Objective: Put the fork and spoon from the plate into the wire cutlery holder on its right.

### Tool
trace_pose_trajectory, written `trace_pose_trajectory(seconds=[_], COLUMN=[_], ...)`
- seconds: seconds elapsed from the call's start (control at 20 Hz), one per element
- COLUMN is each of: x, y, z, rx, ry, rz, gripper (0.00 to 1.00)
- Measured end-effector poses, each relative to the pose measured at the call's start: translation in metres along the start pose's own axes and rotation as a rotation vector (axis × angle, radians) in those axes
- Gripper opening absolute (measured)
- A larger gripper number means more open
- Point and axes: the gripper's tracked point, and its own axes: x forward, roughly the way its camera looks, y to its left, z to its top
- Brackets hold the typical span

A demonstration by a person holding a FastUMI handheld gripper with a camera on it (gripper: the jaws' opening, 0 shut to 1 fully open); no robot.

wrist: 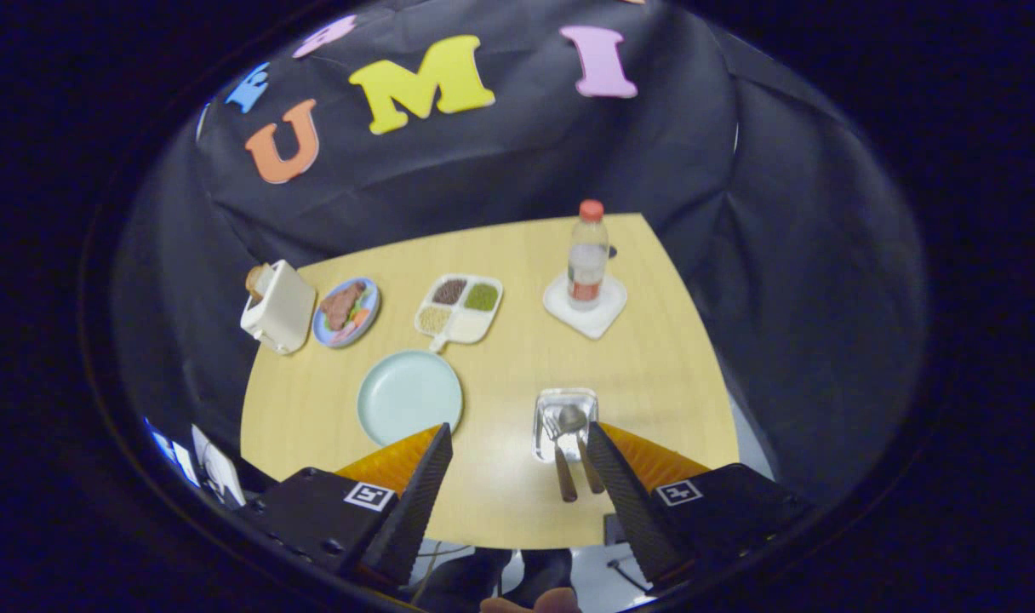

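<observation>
Fork [557, 451] and spoon [579, 443] already lie in the holder [566, 400] between the wide-open, empty gripper [517, 451] fingers; plate [409, 396] bare.

Claw [517, 443]: two long wedge-shaped fingers with ribbed inner faces, spread wide apart with nothing between them. Each finger is carried on a boxy black block. A square white fiducial marker is fixed atop each block. Small screws are seen on the left block.

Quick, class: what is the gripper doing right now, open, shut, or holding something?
Gripper: open, holding nothing. Fork and spoon lie in the wire cutlery holder between its fingers; the plate is bare.
</observation>
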Motion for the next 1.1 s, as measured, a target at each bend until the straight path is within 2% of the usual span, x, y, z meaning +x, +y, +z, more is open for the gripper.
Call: trace_pose_trajectory(seconds=[0.2,0.45,0.75,0.9,1.1], x=[-0.07,-0.143,-0.165,-0.174,-0.163], y=[0.017,0.045,0.064,0.07,0.085], z=[0.068,0.101,0.106,0.109,0.093], rx=[-0.045,-0.106,-0.028,-0.034,-0.02], ry=[-0.378,-0.68,-0.795,-0.846,-0.818], rz=[-0.005,-0.008,-0.043,-0.086,-0.081], gripper=[0.95,0.95,0.94,0.95,0.95])
